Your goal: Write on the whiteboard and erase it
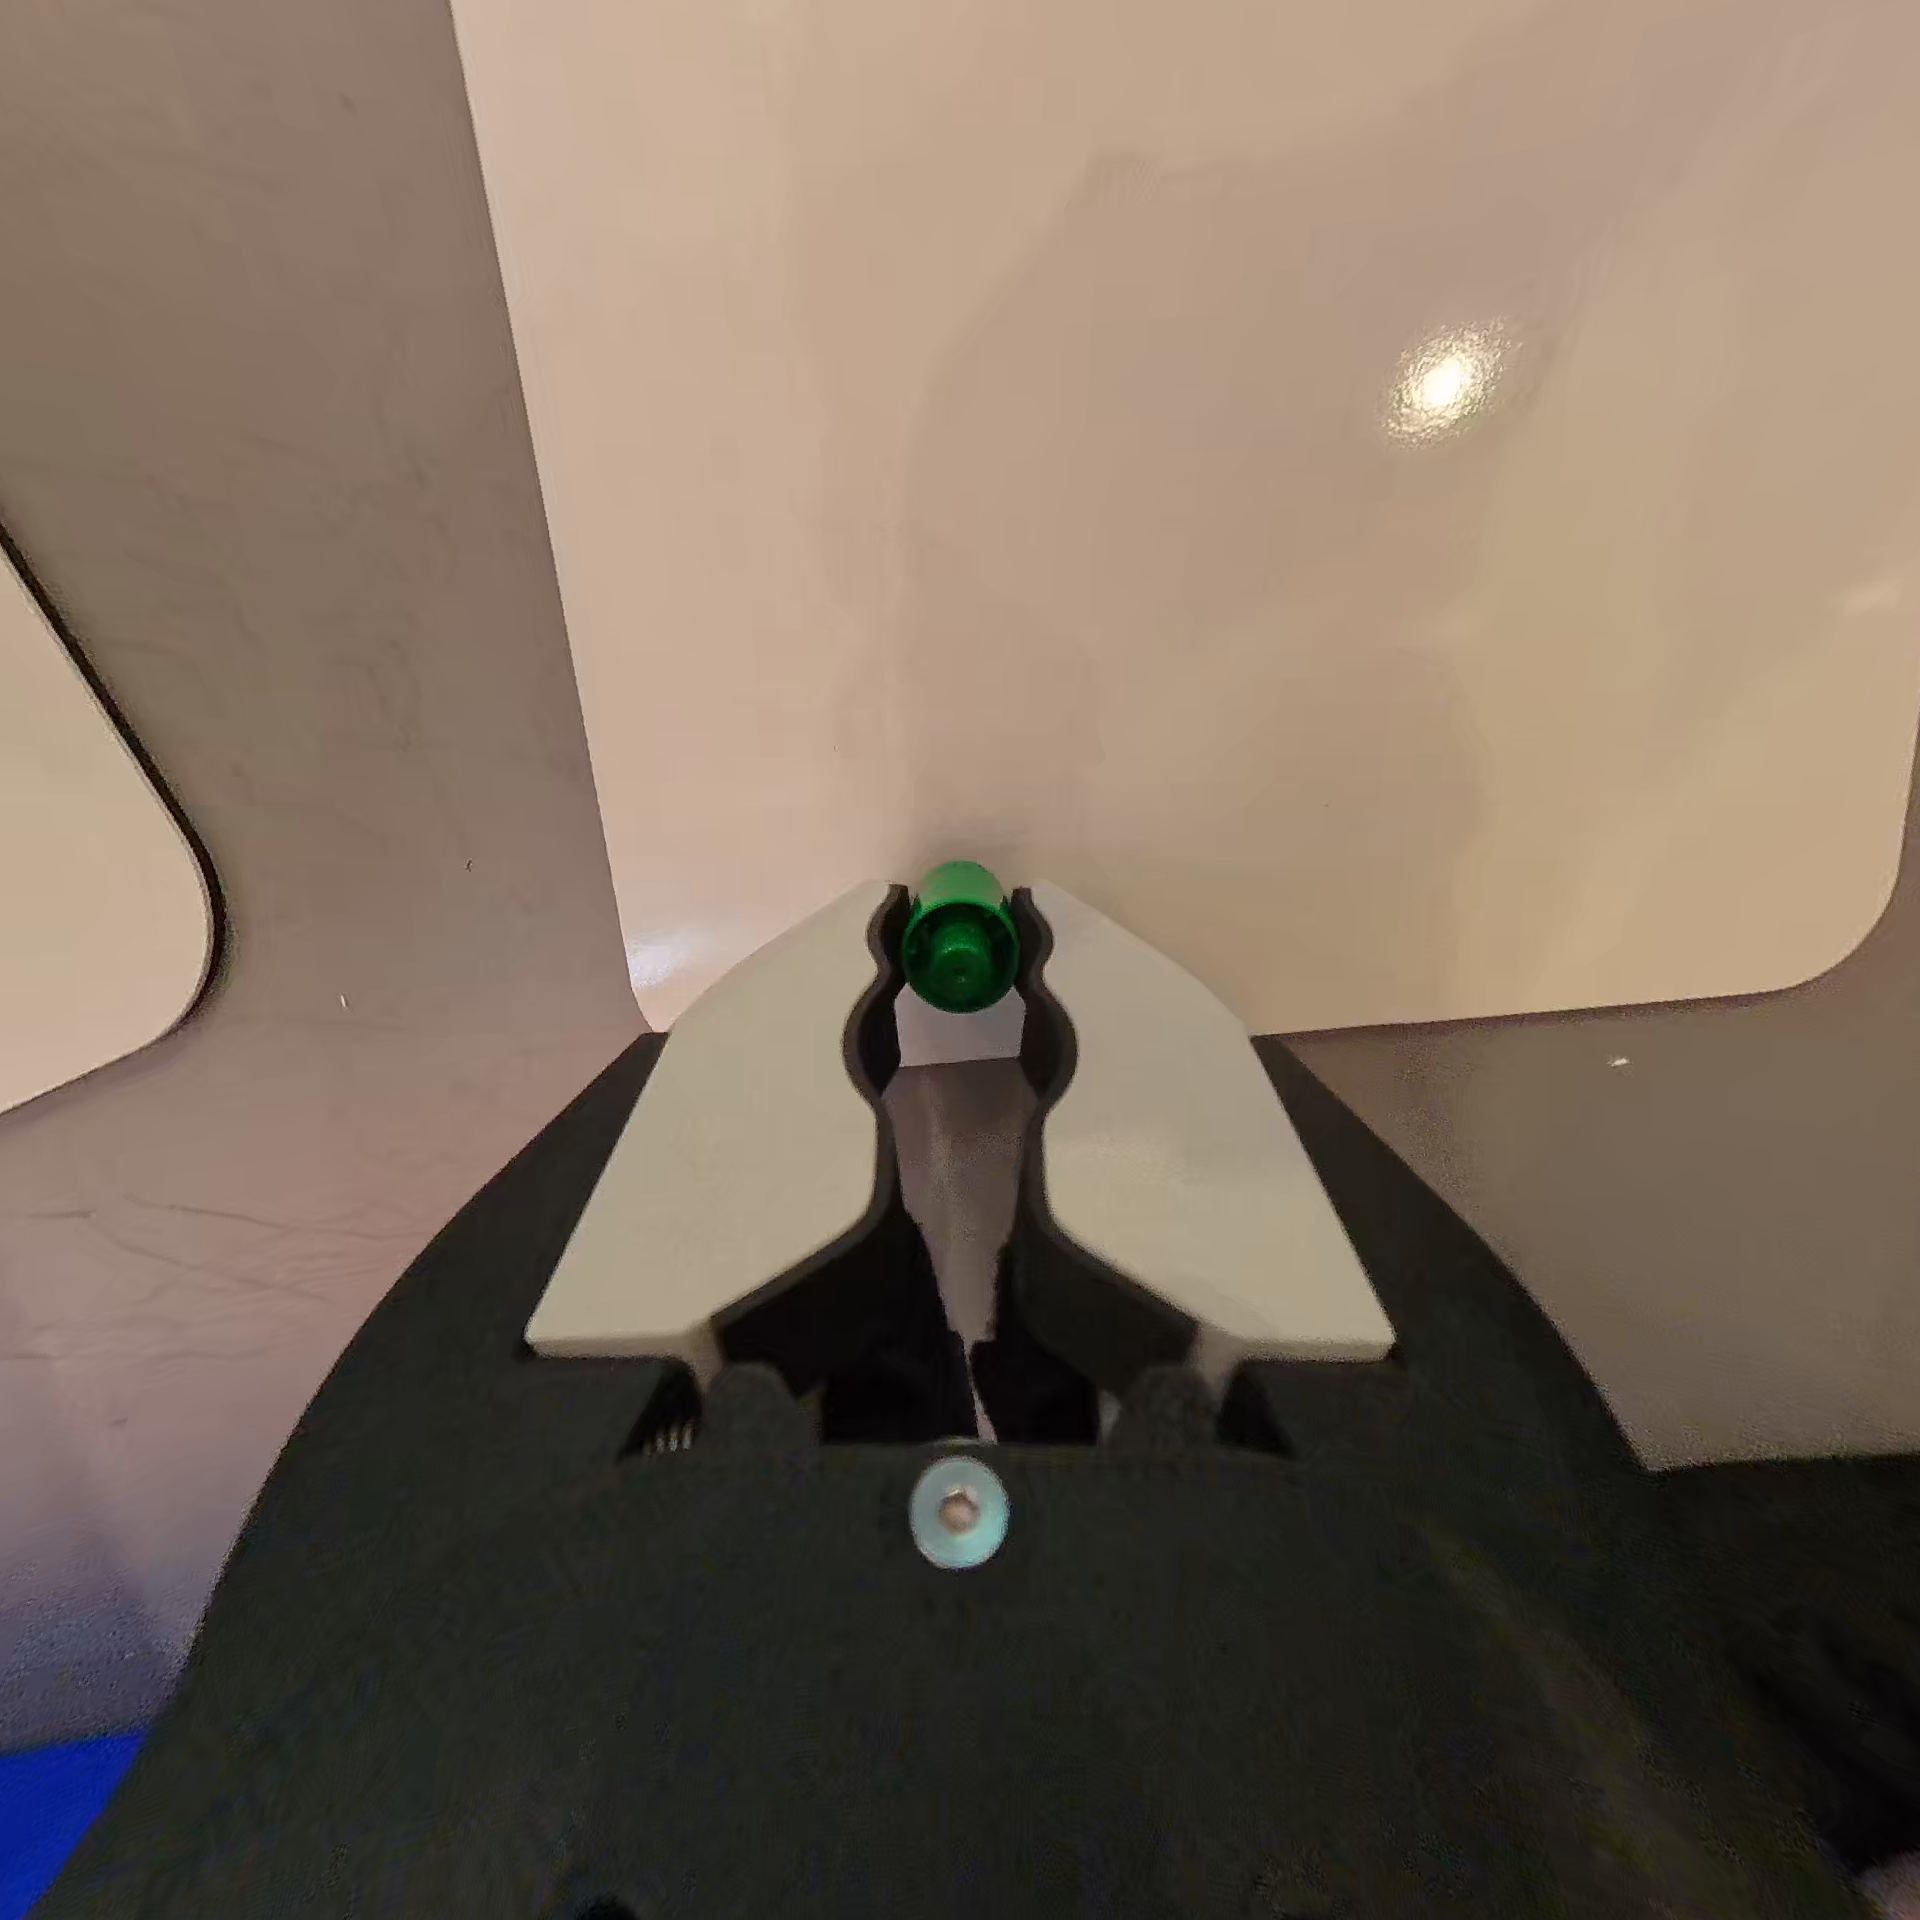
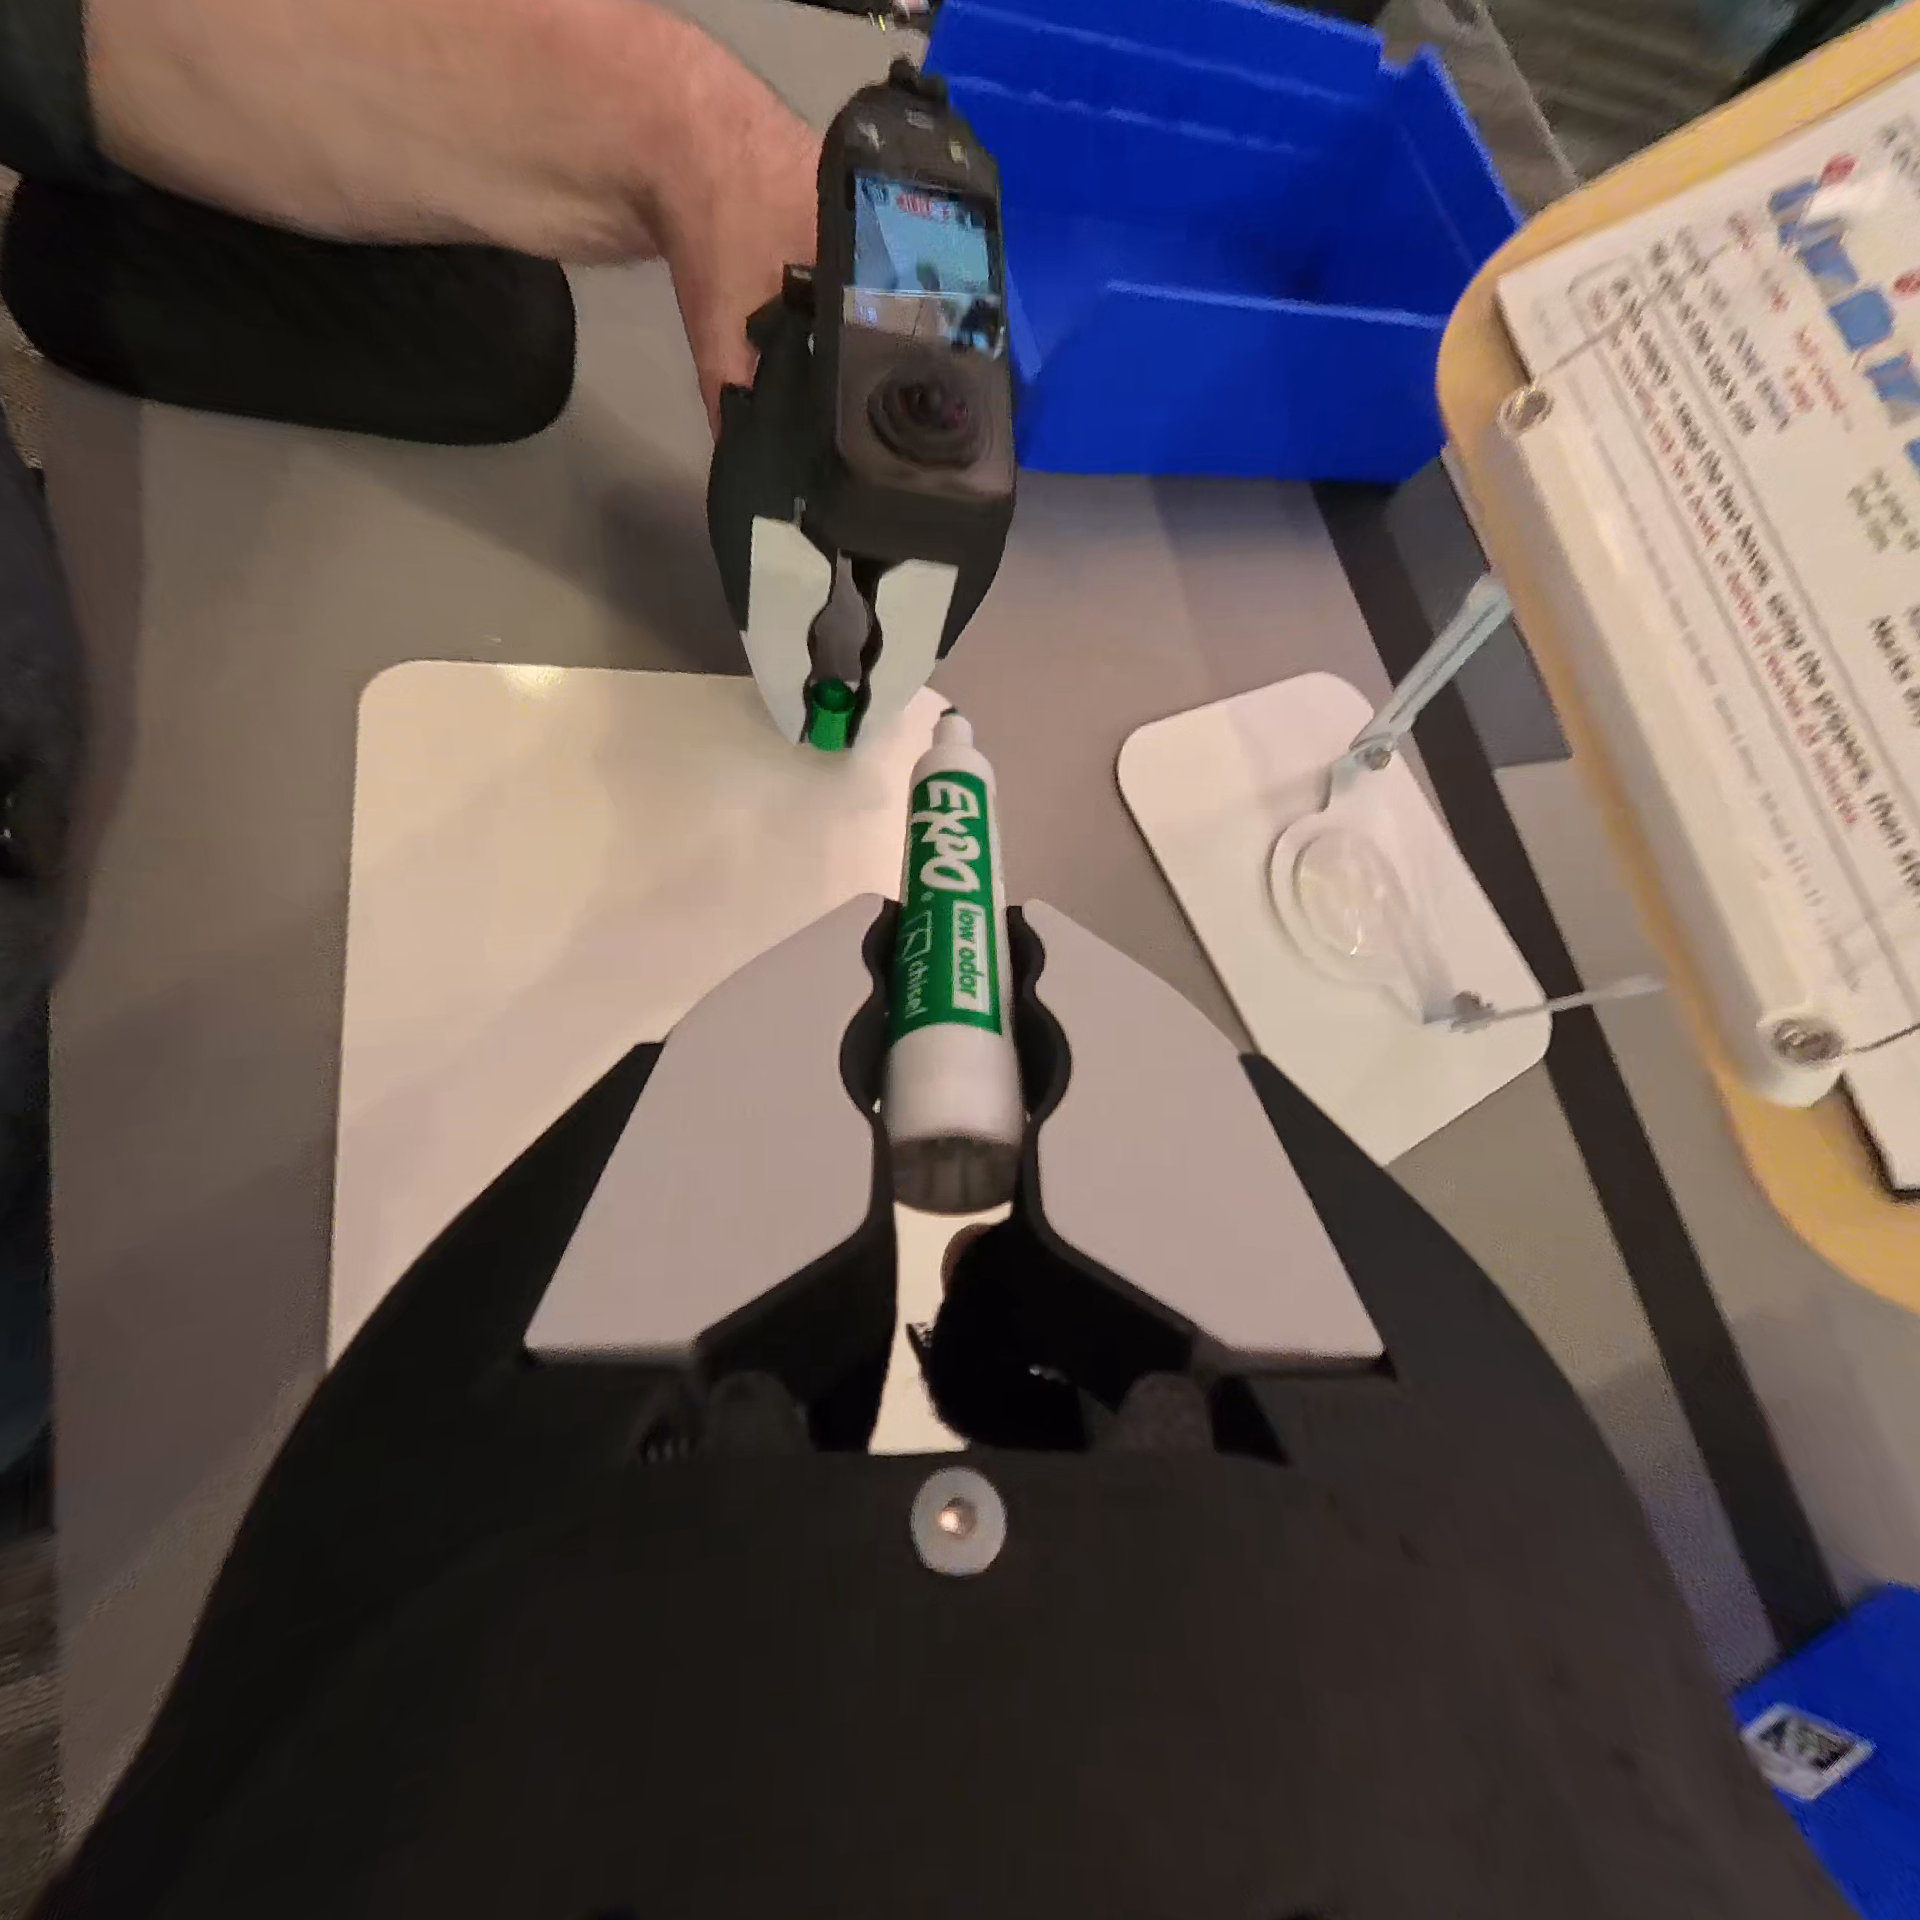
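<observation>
My left gripper (image 1: 958,906) is shut on a green marker cap (image 1: 954,951), both pads pressed on it, close above the whiteboard (image 1: 1143,416). In the right wrist view the left gripper (image 2: 831,712) with the cap (image 2: 831,724) hangs over the far edge of the whiteboard (image 2: 582,883). My right gripper (image 2: 951,920) is shut on the barrel of an uncapped white and green marker (image 2: 948,935). The marker's tip (image 2: 949,720) points forward, near the board's far right corner and just right of the cap.
A blue bin (image 2: 1195,260) stands behind the board. A smaller white board (image 2: 1226,790) with a clear stand base lies to the right. A wooden panel with a printed sheet (image 2: 1714,520) leans at far right. A person's hand (image 2: 468,135) holds the left gripper. My right fingertips sit around 20 cm from my left ones.
</observation>
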The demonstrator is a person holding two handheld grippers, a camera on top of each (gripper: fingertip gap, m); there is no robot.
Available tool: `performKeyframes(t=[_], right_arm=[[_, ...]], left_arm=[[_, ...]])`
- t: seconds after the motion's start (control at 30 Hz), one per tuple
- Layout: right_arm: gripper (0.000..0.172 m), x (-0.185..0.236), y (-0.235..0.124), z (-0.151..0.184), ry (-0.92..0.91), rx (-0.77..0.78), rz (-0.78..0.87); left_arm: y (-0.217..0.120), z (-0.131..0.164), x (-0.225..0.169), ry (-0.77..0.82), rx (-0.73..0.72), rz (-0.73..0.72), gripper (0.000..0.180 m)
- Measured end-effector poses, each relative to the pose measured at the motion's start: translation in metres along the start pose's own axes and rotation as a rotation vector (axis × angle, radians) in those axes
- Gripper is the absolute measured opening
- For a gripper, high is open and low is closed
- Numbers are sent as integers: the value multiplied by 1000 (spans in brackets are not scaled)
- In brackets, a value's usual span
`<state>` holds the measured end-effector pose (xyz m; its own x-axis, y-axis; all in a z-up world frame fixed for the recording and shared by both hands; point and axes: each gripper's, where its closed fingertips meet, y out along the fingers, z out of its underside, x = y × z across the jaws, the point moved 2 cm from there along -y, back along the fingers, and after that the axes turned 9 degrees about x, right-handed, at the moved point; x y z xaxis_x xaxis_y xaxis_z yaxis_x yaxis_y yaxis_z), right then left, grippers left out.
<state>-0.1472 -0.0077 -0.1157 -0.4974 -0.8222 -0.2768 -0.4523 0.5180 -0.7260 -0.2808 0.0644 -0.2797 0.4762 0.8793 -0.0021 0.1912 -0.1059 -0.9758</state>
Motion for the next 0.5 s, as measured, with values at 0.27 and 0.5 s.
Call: performKeyframes(t=[0.27,0.5], right_arm=[[20,20,15,5,48,93,4],[20,34,27,18,43,170,38]], left_arm=[[2,-5,0,-19,-101,-16,19],[2,-6,0,4,-77,-14,19]])
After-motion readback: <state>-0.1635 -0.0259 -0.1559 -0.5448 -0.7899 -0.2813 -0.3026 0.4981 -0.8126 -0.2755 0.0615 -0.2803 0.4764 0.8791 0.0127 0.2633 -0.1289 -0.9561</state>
